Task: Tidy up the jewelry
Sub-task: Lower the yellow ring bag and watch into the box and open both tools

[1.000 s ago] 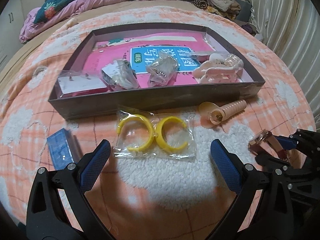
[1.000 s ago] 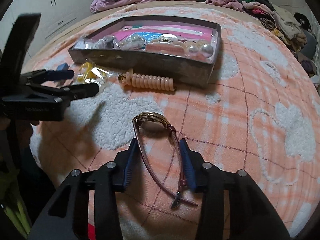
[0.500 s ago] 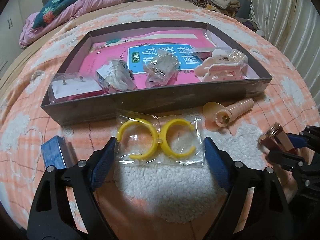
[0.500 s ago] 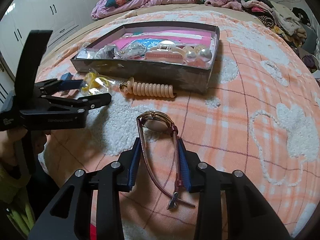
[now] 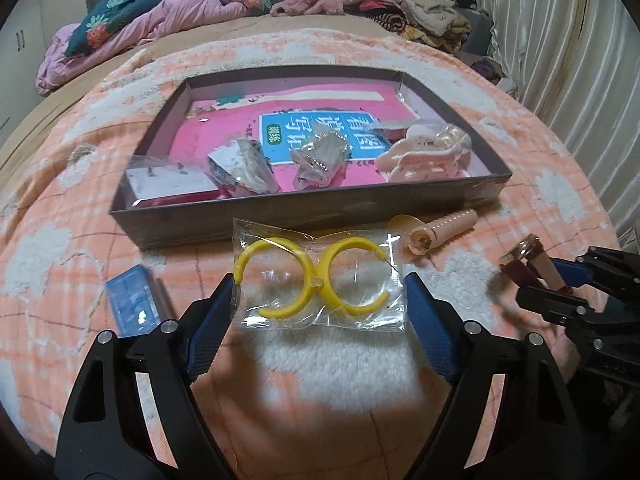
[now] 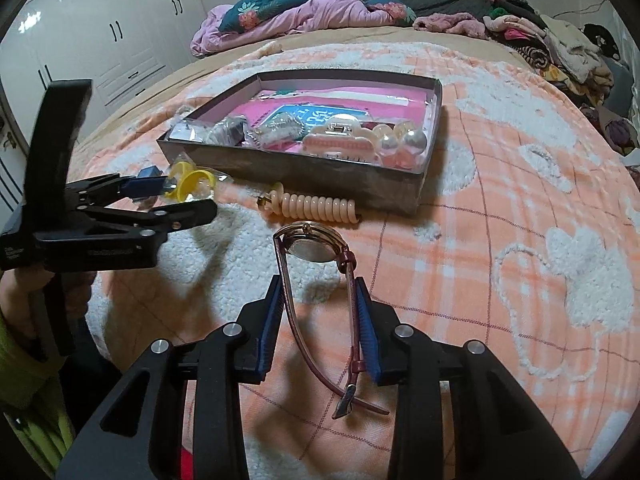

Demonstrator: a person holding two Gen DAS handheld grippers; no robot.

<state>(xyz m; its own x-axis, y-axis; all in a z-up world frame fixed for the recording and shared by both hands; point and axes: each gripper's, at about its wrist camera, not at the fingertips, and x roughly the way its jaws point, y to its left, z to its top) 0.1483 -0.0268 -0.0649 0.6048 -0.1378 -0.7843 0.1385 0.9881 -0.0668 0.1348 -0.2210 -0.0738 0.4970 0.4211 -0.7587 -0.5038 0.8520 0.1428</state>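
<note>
Warm, dim indoor light; strong fisheye with dark vignetted corners.
Blanket (image 5: 520, 128) curves toward its far edge. Soft shadows lie near its front edge. Glare on clear bag (image 5: 320, 280) and wardrobe doors (image 6: 100, 40). Centre sharp; rims slightly blurred.

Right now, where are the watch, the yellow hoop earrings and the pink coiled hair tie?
watch (image 6: 313, 249): right wrist view, on its round case.
yellow hoop earrings (image 5: 298, 258): left wrist view, on the left hoop's rim.
pink coiled hair tie (image 6: 316, 207): right wrist view, mid-coil.
</note>
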